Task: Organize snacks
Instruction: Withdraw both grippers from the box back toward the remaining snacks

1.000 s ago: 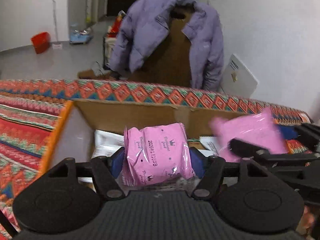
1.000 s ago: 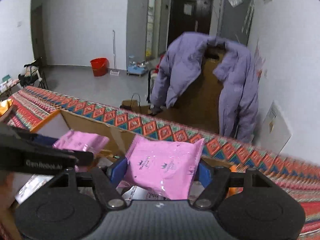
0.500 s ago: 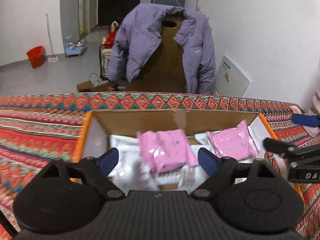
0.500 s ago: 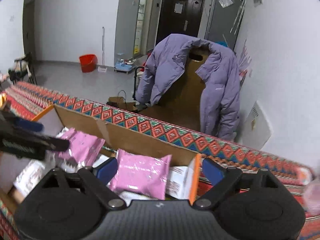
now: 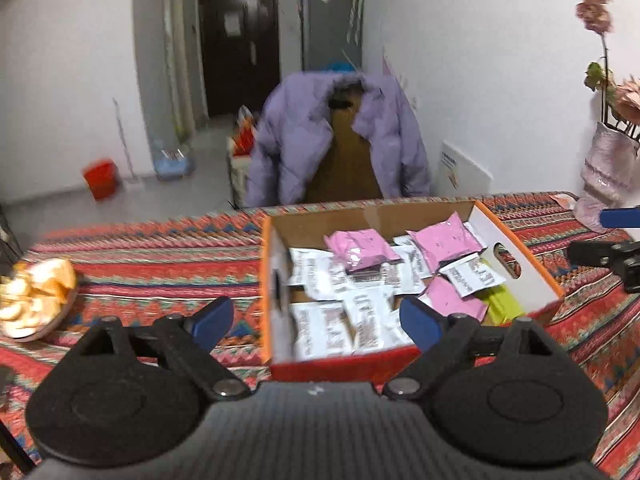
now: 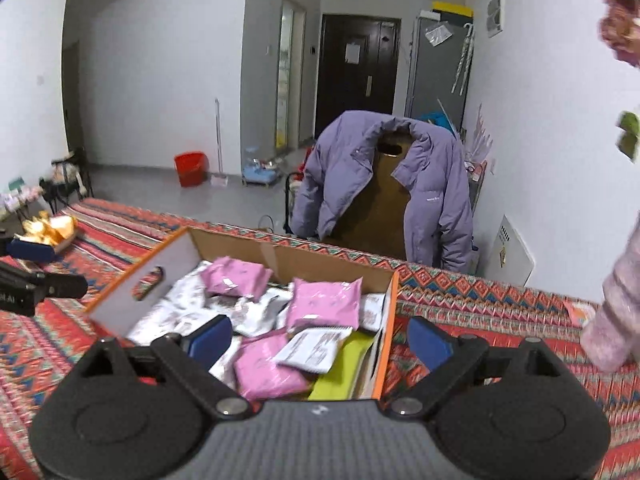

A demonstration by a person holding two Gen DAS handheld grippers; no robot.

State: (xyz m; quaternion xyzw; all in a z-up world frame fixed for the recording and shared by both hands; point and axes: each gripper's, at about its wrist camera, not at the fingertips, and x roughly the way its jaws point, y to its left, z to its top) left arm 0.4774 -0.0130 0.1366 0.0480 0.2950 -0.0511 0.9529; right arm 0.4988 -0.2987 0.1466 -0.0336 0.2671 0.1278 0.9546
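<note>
Change since earlier frames: both pink packets are lying in the box now, no longer pinched; both tongs are sitting higher and further back from it.

Left wrist view, tongs: left tongs (image 5: 316,320) are spreading wider, jaws apart, nothing between the blue pads.
Left wrist view, box: cardboard box (image 5: 516,256) is resting on the patterned tabletop (image 5: 160,264), ahead and slightly right of the left tongs, its long axis running away from the camera.
Left wrist view, contents: pink snack packets (image 5: 360,248) are lying on top of white snack packets (image 5: 324,324); a yellow-green packet (image 5: 500,300) is showing at the near right corner.
Left wrist view, remaining item: a plate of snacks (image 5: 32,296) is sitting far left, well apart from the box.

Right wrist view, tongs: right tongs (image 6: 318,340) are standing wide, empty.
Right wrist view, box: it is lying ahead and left, with its right wall between the pads.
Right wrist view, plate: it is appearing far left, beyond the other tongs.

Judgement: the left hand is nearer the plate, and any reach for it would be heading leftward.
</note>
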